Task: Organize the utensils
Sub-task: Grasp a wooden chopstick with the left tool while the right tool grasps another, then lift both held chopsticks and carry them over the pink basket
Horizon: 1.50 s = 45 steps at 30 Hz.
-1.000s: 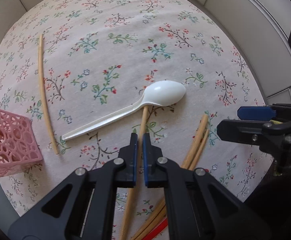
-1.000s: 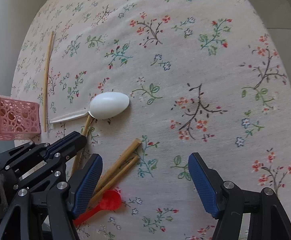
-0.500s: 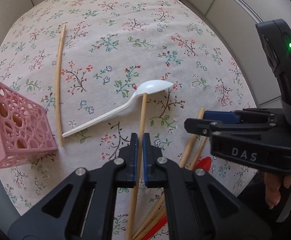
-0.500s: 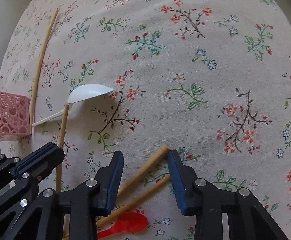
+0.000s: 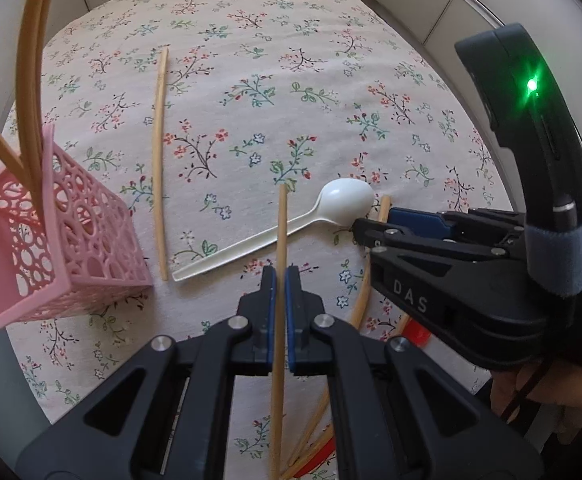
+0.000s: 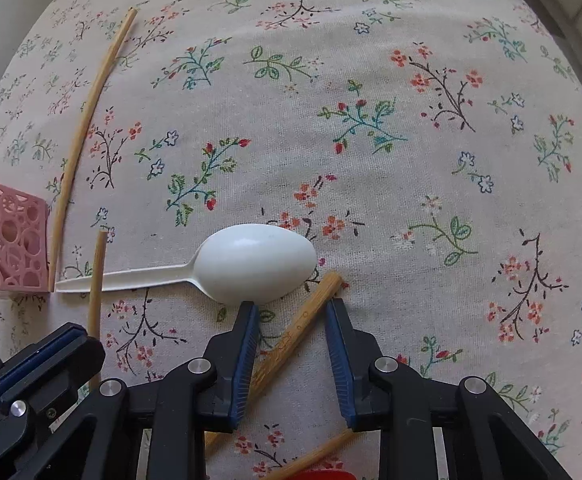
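Note:
My left gripper [image 5: 279,292] is shut on a pale chopstick [image 5: 281,232], which hangs above the white spoon's handle [image 5: 251,246]. Beside it on the left stands the pink lattice basket [image 5: 71,256] with several chopsticks [image 5: 31,80] upright in it. In the right wrist view my right gripper [image 6: 291,306] points down at the cloth, jaws closing. A brown chopstick [image 6: 311,308] lies slanted between its pads, which do not press on it. The white spoon [image 6: 251,266] lies bowl-down just beyond that gripper's fingertips. The left gripper [image 6: 71,340] shows at lower left.
Another pale chopstick [image 5: 159,168] lies loose on the floral tablecloth [image 5: 291,80], right of the basket. A second brown chopstick [image 6: 315,456] and a red spoon [image 5: 419,332] lie near the table's front edge under the right gripper. Grey walls border the round table.
The left gripper carried its chopstick out from under the spoon's bowl, leftward to the basket. The right gripper moved in over the brown chopsticks and narrowed its jaws from wide open.

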{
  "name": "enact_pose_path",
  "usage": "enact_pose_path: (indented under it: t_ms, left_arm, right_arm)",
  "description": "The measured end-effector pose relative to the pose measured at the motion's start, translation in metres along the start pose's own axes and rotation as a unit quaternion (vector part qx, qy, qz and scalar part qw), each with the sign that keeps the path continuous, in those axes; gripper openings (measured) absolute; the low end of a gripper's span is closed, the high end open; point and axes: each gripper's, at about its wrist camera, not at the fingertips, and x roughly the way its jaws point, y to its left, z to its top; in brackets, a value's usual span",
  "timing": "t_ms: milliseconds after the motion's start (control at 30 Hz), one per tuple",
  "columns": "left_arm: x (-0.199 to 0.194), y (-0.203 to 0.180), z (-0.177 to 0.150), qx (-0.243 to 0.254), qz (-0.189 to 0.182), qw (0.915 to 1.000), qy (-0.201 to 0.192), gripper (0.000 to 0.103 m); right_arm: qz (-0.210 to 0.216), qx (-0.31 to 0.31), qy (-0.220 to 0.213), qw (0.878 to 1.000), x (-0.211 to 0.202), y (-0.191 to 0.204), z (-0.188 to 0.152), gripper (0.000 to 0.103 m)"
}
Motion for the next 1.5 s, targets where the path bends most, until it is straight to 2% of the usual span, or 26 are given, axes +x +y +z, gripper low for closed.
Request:
enact_pose_path:
  t_ms: [67,167,267,400,567,700,867,1000,1167,1400,1433,1500]
  left_arm:
    - [-0.003,0.003,-0.001,-0.001,0.0,1.0,-0.003,0.005]
    - [-0.007,0.006,-0.004,-0.002,0.001,1.0,-0.006,0.005]
    - [-0.009,0.009,-0.006,-0.005,0.0,0.9999,-0.01,0.005]
    - [-0.016,0.009,-0.008,-0.005,-0.006,0.9998,-0.018,0.005]
    - [-0.034,0.008,-0.01,-0.002,-0.008,0.999,-0.043,0.005]
    - [-0.058,0.008,-0.011,-0.002,-0.007,0.9967,-0.081,0.005]
    - [-0.096,0.005,-0.016,-0.003,0.0,0.99,-0.141,0.005]
    - [-0.128,0.003,-0.023,0.001,-0.003,0.9811,-0.193,0.004]
    - [-0.162,0.001,-0.03,0.003,0.008,0.966,-0.259,0.002]
    - [-0.199,0.001,-0.035,-0.002,0.01,0.9419,-0.336,0.0]
    - [-0.201,0.001,-0.034,0.0,0.008,0.9425,-0.334,0.0]
    - [-0.192,0.002,-0.03,0.011,-0.008,0.9542,-0.299,0.0]
  right_arm:
    - [0.002,0.018,-0.008,1.0,0.0,-0.003,0.001,0.02]
    - [0.03,0.054,-0.01,0.998,0.0,-0.012,0.003,0.016]
    - [0.073,0.098,-0.006,0.992,0.0,-0.027,0.004,0.012]
    - [0.141,0.147,0.006,0.979,0.004,-0.044,0.006,0.008]
    - [0.173,0.143,-0.011,0.974,-0.017,-0.047,0.001,0.008]
    - [0.191,0.124,-0.042,0.973,-0.046,-0.043,0.0,0.008]
    - [0.194,0.074,-0.104,0.973,-0.096,-0.034,-0.011,0.008]
    - [0.183,0.026,-0.164,0.969,-0.139,-0.024,-0.017,0.008]
    - [0.172,-0.008,-0.235,0.957,-0.183,-0.011,-0.025,0.008]
    - [0.16,-0.026,-0.311,0.936,-0.227,-0.006,-0.027,0.008]
    - [0.157,-0.028,-0.317,0.935,-0.232,-0.006,-0.028,0.008]
    - [0.155,-0.027,-0.321,0.934,-0.234,-0.009,-0.027,0.008]
